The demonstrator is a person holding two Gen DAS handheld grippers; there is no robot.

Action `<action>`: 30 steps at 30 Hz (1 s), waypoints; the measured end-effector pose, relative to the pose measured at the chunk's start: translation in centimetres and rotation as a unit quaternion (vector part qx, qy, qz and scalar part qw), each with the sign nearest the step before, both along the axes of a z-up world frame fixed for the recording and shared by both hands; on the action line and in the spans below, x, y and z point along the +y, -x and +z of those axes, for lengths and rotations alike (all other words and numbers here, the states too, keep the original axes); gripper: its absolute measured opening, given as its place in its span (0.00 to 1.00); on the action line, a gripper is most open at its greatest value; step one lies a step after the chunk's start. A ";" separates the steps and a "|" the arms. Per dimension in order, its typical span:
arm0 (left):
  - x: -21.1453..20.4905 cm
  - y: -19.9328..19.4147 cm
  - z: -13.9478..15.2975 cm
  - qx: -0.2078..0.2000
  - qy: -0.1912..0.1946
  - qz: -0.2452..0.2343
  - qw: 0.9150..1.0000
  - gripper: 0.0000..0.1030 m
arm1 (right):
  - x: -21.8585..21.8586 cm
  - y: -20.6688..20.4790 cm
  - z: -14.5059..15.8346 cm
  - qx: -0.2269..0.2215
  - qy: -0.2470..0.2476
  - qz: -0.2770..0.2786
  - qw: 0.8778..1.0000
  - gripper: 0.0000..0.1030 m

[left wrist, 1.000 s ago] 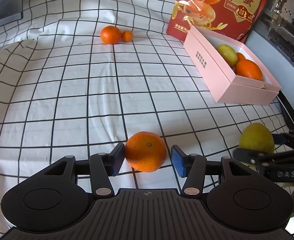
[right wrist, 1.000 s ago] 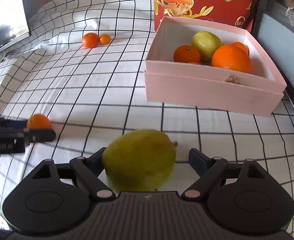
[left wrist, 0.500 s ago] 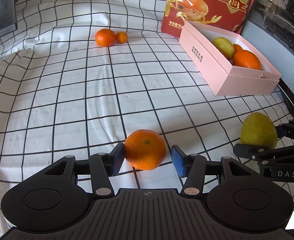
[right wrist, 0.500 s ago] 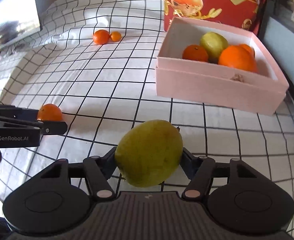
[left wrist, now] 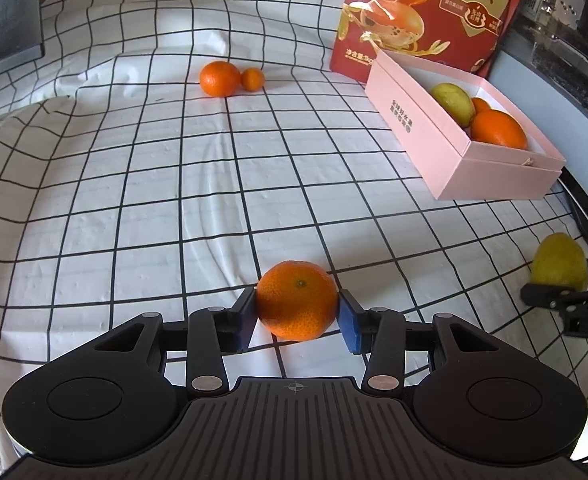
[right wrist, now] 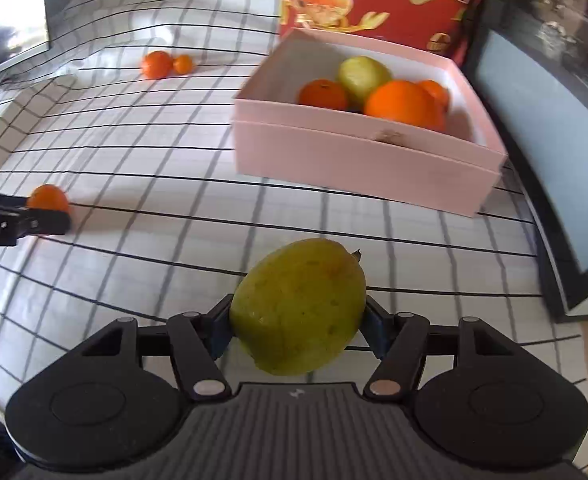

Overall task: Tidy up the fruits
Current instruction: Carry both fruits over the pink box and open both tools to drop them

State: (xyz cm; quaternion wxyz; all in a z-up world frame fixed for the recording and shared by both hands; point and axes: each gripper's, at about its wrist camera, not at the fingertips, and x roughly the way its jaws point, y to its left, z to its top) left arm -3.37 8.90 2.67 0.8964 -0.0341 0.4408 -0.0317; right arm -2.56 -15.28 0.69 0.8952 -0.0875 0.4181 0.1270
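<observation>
A mandarin (left wrist: 297, 300) lies on the checked cloth between the blue pads of my left gripper (left wrist: 297, 314). Its jaws are closing, and both pads touch the fruit's sides. My right gripper (right wrist: 297, 322) is shut on a yellow-green fruit (right wrist: 297, 304), held a little above the cloth. The left wrist view shows that fruit (left wrist: 559, 260) at the far right. The right wrist view shows the mandarin (right wrist: 48, 198) at the left edge. A pink box (right wrist: 353, 160) beyond holds several fruits. Two more oranges (left wrist: 219, 79) lie at the far side.
A red printed carton (left wrist: 433, 12) stands behind the pink box (left wrist: 425, 136). A dark-framed screen (right wrist: 533, 140) runs along the right edge of the table. A dark panel (left wrist: 2, 12) stands at the far left. The cloth is rumpled at the far left.
The left jaws have narrowed from a gap beside the mandarin to touching it on both sides. The right jaws closed on the yellow-green fruit, and that gripper shifted sideways with it.
</observation>
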 end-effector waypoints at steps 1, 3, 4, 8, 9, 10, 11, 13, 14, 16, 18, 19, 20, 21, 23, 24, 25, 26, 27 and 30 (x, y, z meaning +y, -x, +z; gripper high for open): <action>-0.1 -0.1 0.1 -0.001 0.002 -0.003 1.000 0.46 | -0.3 -0.1 0.0 -0.001 -0.001 -0.005 1.000 0.62; -0.7 -0.2 0.6 -0.014 0.006 -0.018 1.000 0.46 | -1.2 -0.3 0.3 -0.003 -0.016 -0.013 1.000 0.62; -1.2 -0.3 1.1 -0.024 0.009 -0.025 0.999 0.46 | -1.7 -0.3 0.6 -0.003 -0.029 -0.016 0.999 0.62; -3.4 -2.2 4.3 -0.072 0.045 -0.049 0.995 0.46 | -3.7 -1.2 2.4 -0.007 -0.080 -0.029 0.996 0.62; -4.2 -3.0 5.4 -0.086 0.048 -0.059 0.993 0.46 | -4.0 -1.5 3.2 -0.016 -0.087 -0.027 0.996 0.62; -5.1 -4.0 6.6 -0.100 0.048 -0.068 0.991 0.46 | -4.3 -1.8 4.2 -0.030 -0.092 -0.023 0.995 0.62; -6.0 -5.1 7.8 -0.112 0.051 -0.077 0.989 0.46 | -4.3 -2.1 5.4 -0.045 -0.095 -0.018 0.994 0.62; -7.4 -8.0 9.9 -0.117 0.073 -0.091 0.986 0.46 | -4.5 -3.0 7.8 -0.078 -0.089 -0.003 0.993 0.62; -7.9 -9.9 10.7 -0.111 0.091 -0.096 0.985 0.46 | -4.5 -3.5 9.0 -0.095 -0.080 0.004 0.992 0.62; -9.3 -14.1 11.6 -0.094 0.102 -0.102 0.985 0.46 | -4.3 -4.8 11.0 -0.120 -0.061 0.018 0.991 0.62; -11.0 -18.2 11.7 -0.072 0.090 -0.110 0.987 0.46 | -3.9 -6.5 12.3 -0.131 -0.047 0.034 0.990 0.62; -11.6 -19.9 11.3 -0.058 0.087 -0.109 0.988 0.46 | -3.8 -7.5 12.6 -0.131 -0.042 0.039 0.990 0.62; -12.1 -21.4 10.7 -0.042 0.086 -0.106 0.990 0.46 | -3.5 -8.5 12.6 -0.126 -0.038 0.044 0.990 0.62; -12.7 -22.6 10.0 -0.027 0.085 -0.105 0.990 0.46 | -3.2 -9.4 12.4 -0.119 -0.035 0.048 0.991 0.62; -13.4 -24.1 8.3 -0.002 0.085 -0.104 0.991 0.46 | -2.5 -10.9 11.4 -0.104 -0.030 0.056 0.993 0.62; -13.8 -24.8 7.4 0.010 0.082 -0.103 0.991 0.46 | -2.0 -11.5 10.6 -0.098 -0.025 0.061 0.993 0.62; -14.1 -25.4 6.5 0.021 0.076 -0.102 0.992 0.46 | -1.7 -11.9 9.9 -0.092 -0.019 0.065 0.993 0.62; -14.3 -26.2 5.7 0.030 0.070 -0.100 0.992 0.46 | -1.4 -12.4 9.1 -0.087 -0.015 0.067 0.994 0.62; -14.5 -26.7 5.0 0.038 0.064 -0.099 0.992 0.46 | -1.2 -12.9 8.4 -0.080 -0.015 0.068 0.994 0.62; -14.7 -27.5 3.5 0.059 0.066 -0.103 0.991 0.47 | -0.6 -14.1 6.4 -0.060 -0.015 0.070 0.996 0.62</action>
